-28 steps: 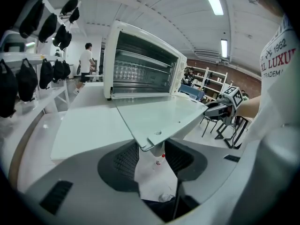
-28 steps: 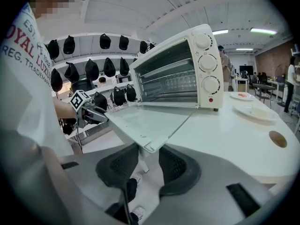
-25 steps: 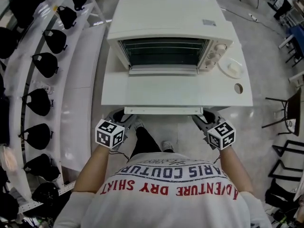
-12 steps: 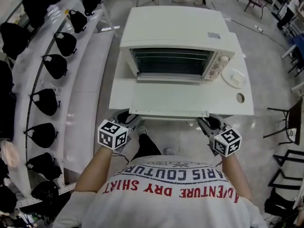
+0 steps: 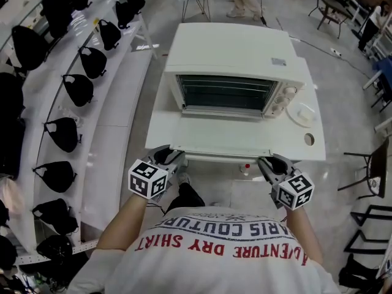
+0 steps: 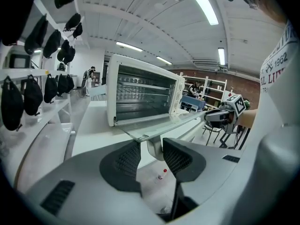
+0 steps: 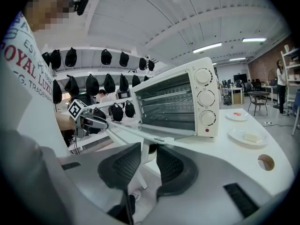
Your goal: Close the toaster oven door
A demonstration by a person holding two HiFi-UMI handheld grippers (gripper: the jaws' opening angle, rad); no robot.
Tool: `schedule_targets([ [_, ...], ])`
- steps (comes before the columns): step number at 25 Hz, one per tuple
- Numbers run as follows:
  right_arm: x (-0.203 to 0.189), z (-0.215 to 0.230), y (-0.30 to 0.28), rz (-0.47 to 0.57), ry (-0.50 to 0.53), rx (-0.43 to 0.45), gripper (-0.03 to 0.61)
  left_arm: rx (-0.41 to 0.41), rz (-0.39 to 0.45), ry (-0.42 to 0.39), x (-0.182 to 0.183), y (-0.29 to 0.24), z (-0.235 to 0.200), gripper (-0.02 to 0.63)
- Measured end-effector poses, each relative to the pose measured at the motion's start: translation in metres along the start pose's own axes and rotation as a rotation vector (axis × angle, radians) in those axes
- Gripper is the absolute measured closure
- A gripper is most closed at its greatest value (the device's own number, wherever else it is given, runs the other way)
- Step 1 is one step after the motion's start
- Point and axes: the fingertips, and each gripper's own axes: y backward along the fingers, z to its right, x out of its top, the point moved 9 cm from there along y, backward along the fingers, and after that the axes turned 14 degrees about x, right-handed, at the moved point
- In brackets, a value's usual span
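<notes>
Both claws have closed in on the handle (image 6: 155,144). Right claw (image 7: 149,154) grasps it; left claw (image 6: 151,154) is closing round it, not yet pinching. Door (image 5: 223,136) lies open, flat before the oven (image 5: 233,48). If I lift now, the handle's left end may slip, twisting the door.

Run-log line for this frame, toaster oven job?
phase: grasp | toaster oven door: open, flat | left gripper: jaws closing, door handle between them | right gripper: shut on door handle | door not yet raised

Lowered door (image 5: 220,141) fills table (image 5: 309,126) front, shelving (image 5: 113,121) close left, right free
</notes>
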Motion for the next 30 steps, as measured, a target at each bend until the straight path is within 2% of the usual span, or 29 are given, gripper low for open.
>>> schedule_targets([
  [6, 0.016, -0.002, 0.002, 0.031, 0.029, -0.016, 0.472, -0.007, 0.029, -0.004, 0.016, 0.005, -0.003, 0.448],
  [13, 0.038, 0.001, 0.006, 0.092, 0.044, -0.036, 0.474, -0.001, 0.097, -0.019, 0.040, 0.010, -0.002, 0.481],
  [30, 0.082, 0.009, 0.004, 0.142, 0.071, -0.089, 0.482, 0.003, 0.169, -0.009, 0.082, 0.008, -0.011, 0.485],
])
